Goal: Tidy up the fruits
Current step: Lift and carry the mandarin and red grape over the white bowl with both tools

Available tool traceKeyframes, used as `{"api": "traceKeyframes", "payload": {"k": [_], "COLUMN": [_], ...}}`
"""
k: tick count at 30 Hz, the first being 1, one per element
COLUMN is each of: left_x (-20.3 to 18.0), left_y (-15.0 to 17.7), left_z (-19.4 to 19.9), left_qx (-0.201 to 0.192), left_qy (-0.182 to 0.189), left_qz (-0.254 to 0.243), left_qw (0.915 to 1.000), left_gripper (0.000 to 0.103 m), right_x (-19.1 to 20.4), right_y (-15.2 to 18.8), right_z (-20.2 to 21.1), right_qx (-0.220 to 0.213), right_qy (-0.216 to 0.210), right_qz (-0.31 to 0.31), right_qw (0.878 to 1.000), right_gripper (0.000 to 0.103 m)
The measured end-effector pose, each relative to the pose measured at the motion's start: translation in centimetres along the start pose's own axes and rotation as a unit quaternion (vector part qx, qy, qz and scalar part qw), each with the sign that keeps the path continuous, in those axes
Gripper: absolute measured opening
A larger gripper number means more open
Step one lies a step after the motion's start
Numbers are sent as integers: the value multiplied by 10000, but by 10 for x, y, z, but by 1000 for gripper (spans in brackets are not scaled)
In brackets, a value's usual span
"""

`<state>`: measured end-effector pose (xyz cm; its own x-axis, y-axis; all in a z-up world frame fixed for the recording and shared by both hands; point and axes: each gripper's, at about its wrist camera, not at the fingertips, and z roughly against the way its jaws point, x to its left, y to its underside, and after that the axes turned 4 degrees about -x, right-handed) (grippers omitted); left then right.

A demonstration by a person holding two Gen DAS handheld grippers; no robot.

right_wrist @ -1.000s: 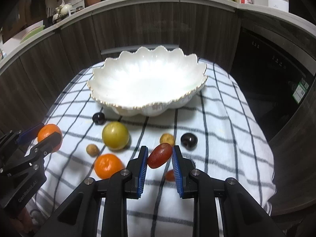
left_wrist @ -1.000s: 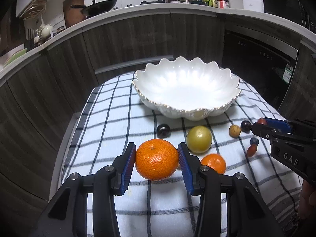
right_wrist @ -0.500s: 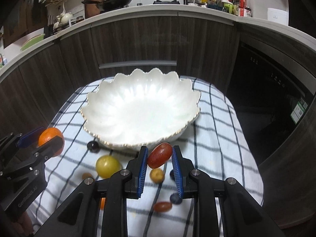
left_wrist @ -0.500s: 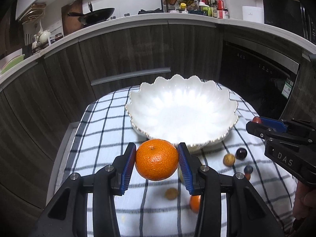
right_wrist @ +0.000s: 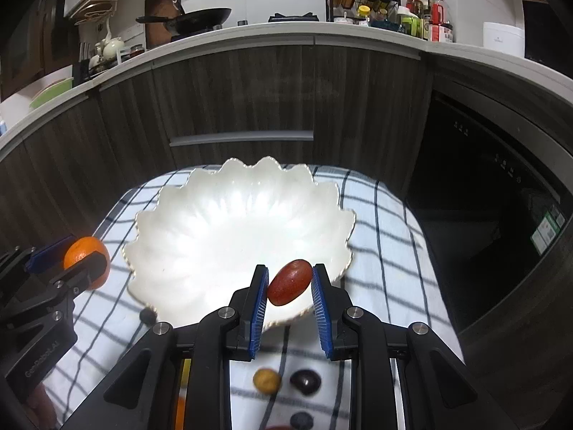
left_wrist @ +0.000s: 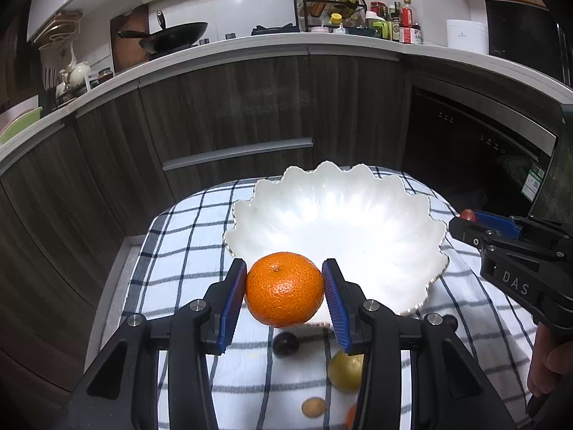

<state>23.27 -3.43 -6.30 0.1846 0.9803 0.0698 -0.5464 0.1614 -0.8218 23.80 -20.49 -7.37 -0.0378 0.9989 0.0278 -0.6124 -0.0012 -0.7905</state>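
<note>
My left gripper (left_wrist: 284, 295) is shut on an orange mandarin (left_wrist: 284, 289), held in the air at the near rim of the white scalloped bowl (left_wrist: 422, 222). My right gripper (right_wrist: 290, 283) is shut on a small red oval fruit (right_wrist: 289, 282), also raised over the bowl's (right_wrist: 172, 215) near rim. The bowl holds nothing. In the right wrist view the left gripper (right_wrist: 71, 261) with the mandarin (right_wrist: 80, 252) shows at the left. In the left wrist view the right gripper (left_wrist: 465, 220) shows at the right.
On the checked cloth (left_wrist: 179, 251) below the grippers lie a dark plum (left_wrist: 284, 344), a yellow-green fruit (left_wrist: 345, 371), a small brown fruit (right_wrist: 266, 380), a dark fruit (right_wrist: 305, 381) and a blueberry (right_wrist: 301, 421). Dark cabinets (left_wrist: 232, 107) and a dishwasher (right_wrist: 483, 179) stand behind the table.
Both grippers have risen off the cloth and moved forward toward the bowl, each carrying its fruit. The loose fruits now lie below and behind the fingers.
</note>
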Motion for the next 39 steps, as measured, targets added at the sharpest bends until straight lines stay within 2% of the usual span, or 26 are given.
{"api": "traceKeyframes", "payload": {"k": [19, 31, 39], "left_x": [6, 5, -1], "left_y": [-24, -26, -26], "left_z": [-47, -82, -90], "left_qx": [56, 356, 467], "left_qy": [-20, 23, -28], "left_qz": [59, 64, -96], "left_qw": [10000, 9993, 9989], "left_gripper": [43, 43, 45], "right_x": [-12, -19, -21], "right_y": [-28, -33, -29], "right_z": [-41, -73, -88], "right_qx": [91, 369, 555], "right_qy": [103, 201, 219], "right_qz": [-160, -274, -248], "right_qw": [9998, 9987, 9979], "right_gripper": [26, 26, 27]}}
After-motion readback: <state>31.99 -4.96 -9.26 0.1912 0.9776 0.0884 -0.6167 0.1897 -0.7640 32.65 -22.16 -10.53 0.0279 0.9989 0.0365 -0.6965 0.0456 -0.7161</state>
